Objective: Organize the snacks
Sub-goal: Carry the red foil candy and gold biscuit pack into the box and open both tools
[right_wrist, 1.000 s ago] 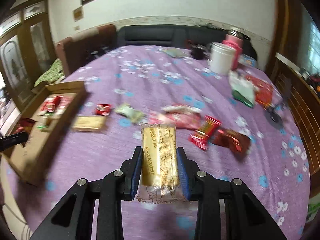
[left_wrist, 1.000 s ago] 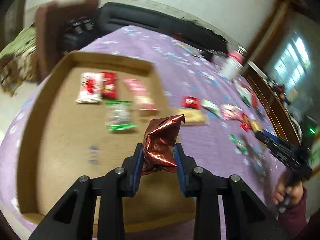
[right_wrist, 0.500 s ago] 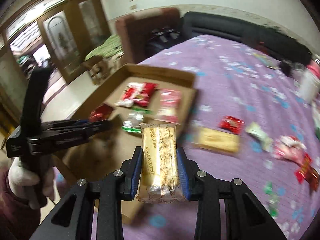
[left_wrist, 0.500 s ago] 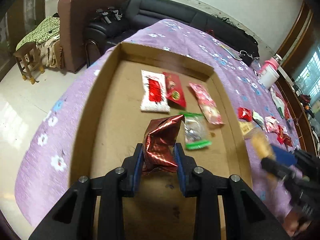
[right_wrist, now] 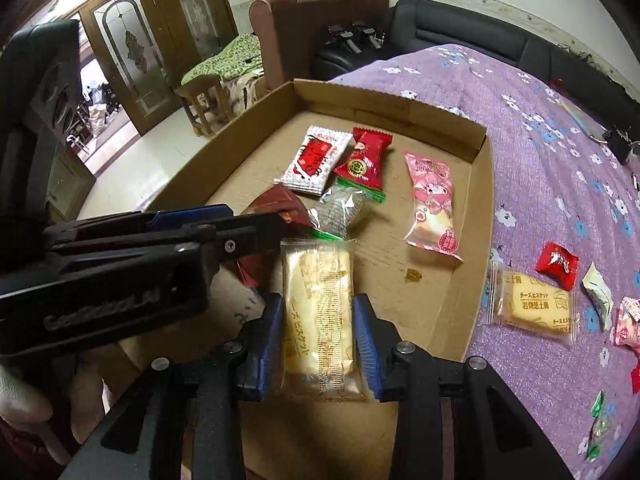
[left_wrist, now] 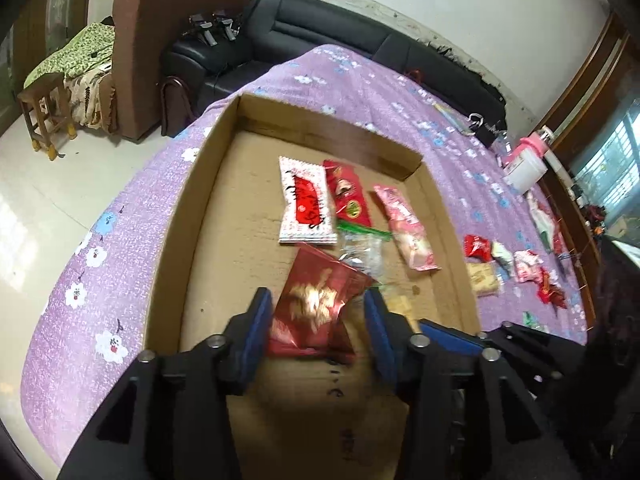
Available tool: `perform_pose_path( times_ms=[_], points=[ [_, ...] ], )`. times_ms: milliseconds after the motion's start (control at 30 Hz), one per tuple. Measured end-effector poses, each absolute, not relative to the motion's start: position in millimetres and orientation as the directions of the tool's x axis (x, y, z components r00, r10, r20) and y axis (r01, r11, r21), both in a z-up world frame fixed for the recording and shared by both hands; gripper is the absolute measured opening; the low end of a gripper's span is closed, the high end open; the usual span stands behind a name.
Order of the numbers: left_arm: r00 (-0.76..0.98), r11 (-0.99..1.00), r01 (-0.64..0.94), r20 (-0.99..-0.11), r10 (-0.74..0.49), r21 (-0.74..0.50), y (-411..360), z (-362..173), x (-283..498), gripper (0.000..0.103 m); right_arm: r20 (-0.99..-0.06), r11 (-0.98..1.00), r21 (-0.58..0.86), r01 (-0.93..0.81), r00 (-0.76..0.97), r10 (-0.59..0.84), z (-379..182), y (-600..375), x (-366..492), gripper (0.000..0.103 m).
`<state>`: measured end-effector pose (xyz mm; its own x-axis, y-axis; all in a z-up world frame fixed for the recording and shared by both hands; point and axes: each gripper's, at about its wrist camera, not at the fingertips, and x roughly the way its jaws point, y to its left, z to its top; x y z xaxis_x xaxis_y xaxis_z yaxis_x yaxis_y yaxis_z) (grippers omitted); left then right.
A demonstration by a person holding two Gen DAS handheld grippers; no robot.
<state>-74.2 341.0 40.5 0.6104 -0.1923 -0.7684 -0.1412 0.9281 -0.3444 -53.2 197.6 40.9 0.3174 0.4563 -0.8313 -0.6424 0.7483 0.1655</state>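
Red foil pack (left_wrist: 316,312) btwn opening left gripper (left_wrist: 318,330) pads (over box (left_wrist: 188,216)).

Daylit room, fisheye-bent edges (dark corners), slight motion blur

Purple flower-print tablecloth (left_wrist: 380,80), brown cardboard tray (left_wrist: 192,216)
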Motion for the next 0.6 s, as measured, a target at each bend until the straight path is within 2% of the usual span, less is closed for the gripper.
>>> perform_pose_path(
  times_ms=[133, 267, 333, 400, 600],
  points=[
    [0.636, 0.919, -0.156, -0.748, -0.188, -0.363, 337.8, 50.4, -84.5, 0.071, -0.814, 0.753, 0.177, -0.634, 0.336, 0.474, 50.6, 188.0, -55.3, 0.041],
    [0.671, 0.917, -0.152, -0.720, -0.179, -0.369, 331.6, 63.5, -100.4, 0.071, -0.787, 0.767, 0.187, -0.614, 0.374, 0.491, 63.1, 166.5, -62.2, 0.043],
    [0.680, 0.916, -0.154, -0.712, -0.174, -0.371, 328.9, 67.0, -107.4, 0.074, -0.775, 0.776, 0.197, -0.599, 0.389, 0.497, 66.6, 154.5, -65.4, 0.049],
    [0.687, 0.913, -0.160, -0.707, -0.170, -0.375, 324.0, 69.7, -115.8, 0.078, -0.762, 0.786, 0.218, -0.578, 0.402, 0.507, 69.0, 137.0, -69.7, 0.049],
    [0.669, 0.913, -0.131, -0.714, -0.206, -0.386, 299.0, 66.9, -126.5, 0.078, -0.743, 0.829, 0.244, -0.504, 0.452, 0.493, 66.7, 80.5, -77.8, 0.049]
  ],
)
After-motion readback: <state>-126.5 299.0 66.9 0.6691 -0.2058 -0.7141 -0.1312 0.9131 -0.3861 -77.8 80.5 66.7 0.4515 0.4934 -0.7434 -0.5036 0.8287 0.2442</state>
